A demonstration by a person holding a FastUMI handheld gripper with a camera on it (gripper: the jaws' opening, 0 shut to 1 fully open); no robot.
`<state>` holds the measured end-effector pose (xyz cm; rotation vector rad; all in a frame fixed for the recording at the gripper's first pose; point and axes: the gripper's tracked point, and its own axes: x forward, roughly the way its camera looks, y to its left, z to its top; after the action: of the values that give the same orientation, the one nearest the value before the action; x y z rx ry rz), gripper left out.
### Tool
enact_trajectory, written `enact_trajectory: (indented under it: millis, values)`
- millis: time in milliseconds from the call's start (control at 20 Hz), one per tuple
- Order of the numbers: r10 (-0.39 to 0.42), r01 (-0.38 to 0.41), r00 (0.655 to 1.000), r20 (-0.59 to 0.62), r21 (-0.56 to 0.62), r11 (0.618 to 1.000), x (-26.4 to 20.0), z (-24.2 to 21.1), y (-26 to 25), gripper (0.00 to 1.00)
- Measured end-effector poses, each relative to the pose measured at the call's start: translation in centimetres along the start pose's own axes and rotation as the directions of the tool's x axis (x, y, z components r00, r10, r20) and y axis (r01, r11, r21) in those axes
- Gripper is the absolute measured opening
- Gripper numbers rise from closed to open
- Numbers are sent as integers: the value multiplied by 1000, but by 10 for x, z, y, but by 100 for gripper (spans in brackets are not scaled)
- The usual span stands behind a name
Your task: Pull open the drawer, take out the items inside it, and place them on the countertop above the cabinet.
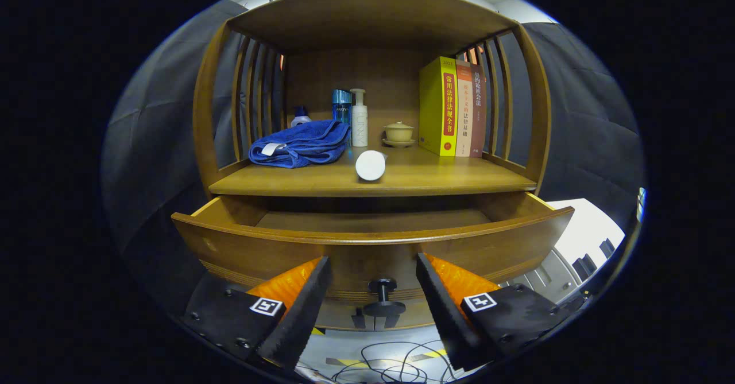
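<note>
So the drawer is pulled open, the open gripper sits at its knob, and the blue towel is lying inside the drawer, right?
Not quite: the gripper view shows the blue towel lying on the countertop above the drawer, not inside it. The rest holds: the drawer is open, and the open gripper flanks the knob.

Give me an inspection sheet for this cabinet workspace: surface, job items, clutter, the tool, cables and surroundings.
Surface: wooden countertop shelf above the drawer, partly occupied.
Job's things: curved wooden drawer pulled open; the visible part of its floor looks bare; black round knob on its front.
Clutter: folded blue towel, white cylinder lying on its side, blue bottle, white pump bottle, small lidded cup on a saucer, upright books.
Grippers: tool open, fingers either side of the knob, not touching it.
Cables: black cables on the floor below.
Surroundings: dark cloth wall.
</note>
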<state>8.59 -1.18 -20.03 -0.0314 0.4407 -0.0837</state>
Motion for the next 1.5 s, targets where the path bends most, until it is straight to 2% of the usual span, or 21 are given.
enact_trajectory:
  millis: [450, 950, 1150, 1500]
  values:
    - [-4, 4, 1000, 20, 0, 1000, 45, 17, 5, 99]
    - [4, -4, 1000, 27, -1, 1000, 61, 20, 3, 99]
    - [20, -19, 999, 48, -7, 1000, 42, 27, 3, 99]
    - [53, -60, 979, 196, 32, 998, -41, 60, -3, 99]
